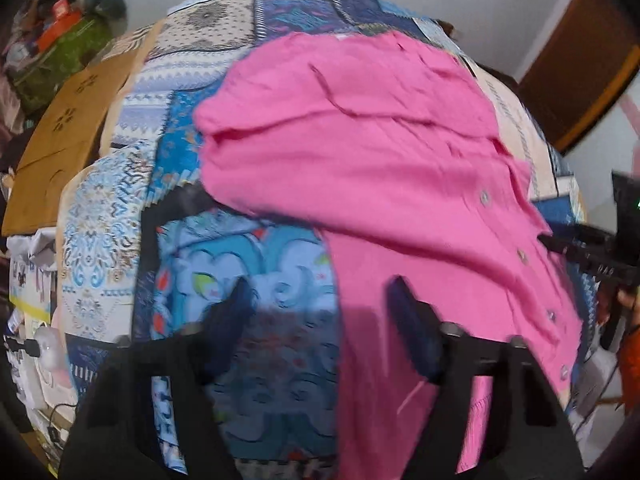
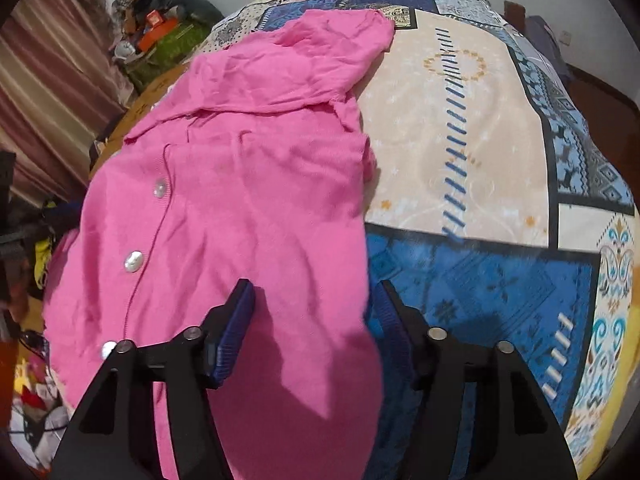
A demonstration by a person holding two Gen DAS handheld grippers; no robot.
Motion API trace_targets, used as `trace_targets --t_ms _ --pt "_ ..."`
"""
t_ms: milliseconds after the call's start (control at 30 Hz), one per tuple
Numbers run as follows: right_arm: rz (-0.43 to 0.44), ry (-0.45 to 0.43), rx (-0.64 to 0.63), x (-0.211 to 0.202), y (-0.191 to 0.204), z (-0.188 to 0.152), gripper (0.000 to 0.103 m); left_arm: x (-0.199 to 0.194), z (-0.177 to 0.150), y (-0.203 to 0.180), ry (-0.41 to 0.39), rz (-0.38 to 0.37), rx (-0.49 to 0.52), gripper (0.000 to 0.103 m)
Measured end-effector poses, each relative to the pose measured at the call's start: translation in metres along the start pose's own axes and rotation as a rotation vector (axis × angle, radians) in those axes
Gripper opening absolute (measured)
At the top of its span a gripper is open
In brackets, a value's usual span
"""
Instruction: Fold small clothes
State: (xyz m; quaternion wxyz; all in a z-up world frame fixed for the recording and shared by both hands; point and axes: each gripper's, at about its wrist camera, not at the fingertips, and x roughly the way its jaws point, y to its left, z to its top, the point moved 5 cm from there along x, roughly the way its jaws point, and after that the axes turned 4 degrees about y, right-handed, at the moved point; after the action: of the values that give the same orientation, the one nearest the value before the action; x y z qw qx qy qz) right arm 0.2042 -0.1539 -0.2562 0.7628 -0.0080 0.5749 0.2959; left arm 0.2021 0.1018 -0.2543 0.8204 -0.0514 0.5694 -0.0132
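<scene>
The pink shirt (image 1: 360,152) (image 2: 240,200) lies spread on the patterned bedsheet (image 1: 264,264) (image 2: 460,128), its row of buttons (image 2: 133,261) facing up. We see our left gripper (image 1: 320,300) wide apart, holding nothing, over the garment's edge. Our right gripper (image 2: 312,300) is also wide, empty, with pink cloth under its fingers.

A patchwork bedsheet (image 1: 120,184) in blue, cream and black is covering the bed. Beyond its left edge a brown perforated board (image 1: 60,136) is lying, and behind that board a green bag (image 2: 172,46) is sitting with orange boxes (image 2: 156,28) piled on it. A striped curtain (image 2: 52,80) is hanging left of the bag.
</scene>
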Motion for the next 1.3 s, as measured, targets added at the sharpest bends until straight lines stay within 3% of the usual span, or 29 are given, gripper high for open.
trace_targets --t_ms 33,67,133,200,300,567,633,733,800,933,1033,1100,1133,1200,1233,1300 --pt "0.002 -0.001 -0.006 -0.001 0.003 -0.001 0.048 -0.001 -0.002 -0.005 -0.027 0.005 0.003 0.047" --pt "0.003 -0.003 -0.014 -0.002 0.006 -0.001 0.044 -0.003 -0.004 -0.01 -0.037 -0.01 0.012 0.028" --pt "0.006 -0.003 -0.03 -0.003 0.012 -0.003 0.036 -0.005 -0.007 -0.015 -0.038 -0.018 0.014 0.007" --pt "0.011 -0.005 -0.036 -0.004 0.017 -0.007 0.025 -0.008 -0.011 -0.013 -0.039 -0.01 0.013 0.006" --pt "0.004 -0.008 -0.041 -0.006 0.018 -0.01 0.024 -0.017 -0.024 0.001 -0.038 0.049 0.016 0.005" --pt "-0.001 -0.014 -0.032 -0.017 0.021 -0.025 0.024 -0.034 -0.063 0.043 -0.031 0.081 -0.049 0.005" --pt "-0.009 -0.008 -0.034 -0.02 0.022 -0.028 0.027 -0.037 -0.067 0.045 -0.039 0.069 -0.059 0.005" --pt "-0.024 -0.001 -0.037 -0.025 0.022 -0.033 0.04 -0.044 -0.072 0.044 -0.023 0.036 -0.073 0.006" --pt "-0.023 0.002 -0.039 -0.028 0.021 -0.037 0.042 -0.053 -0.076 0.038 -0.026 0.001 -0.054 0.011" --pt "-0.009 0.035 -0.038 -0.022 0.019 -0.048 0.043 -0.055 -0.084 0.028 -0.01 -0.012 -0.034 0.044" --pt "0.014 0.022 -0.039 -0.02 0.024 -0.053 0.042 -0.047 -0.089 0.024 0.006 -0.005 -0.029 0.044" --pt "0.033 0.015 -0.039 -0.019 0.027 -0.053 0.031 -0.045 -0.089 0.023 -0.025 -0.002 -0.044 0.044" --pt "0.048 0.012 -0.043 -0.018 0.029 -0.053 0.028 -0.044 -0.089 0.024 -0.033 -0.004 -0.049 0.041" --pt "0.064 0.004 -0.061 -0.018 0.035 -0.051 0.01 -0.045 -0.088 0.02 -0.045 -0.027 -0.043 0.019" --pt "0.068 0.003 -0.073 -0.018 0.039 -0.051 0.007 -0.046 -0.086 0.017 -0.047 -0.029 -0.03 0.003" --pt "0.061 -0.01 -0.098 -0.02 0.045 -0.047 0.006 -0.048 -0.082 0.016 -0.057 -0.02 -0.024 0.004"
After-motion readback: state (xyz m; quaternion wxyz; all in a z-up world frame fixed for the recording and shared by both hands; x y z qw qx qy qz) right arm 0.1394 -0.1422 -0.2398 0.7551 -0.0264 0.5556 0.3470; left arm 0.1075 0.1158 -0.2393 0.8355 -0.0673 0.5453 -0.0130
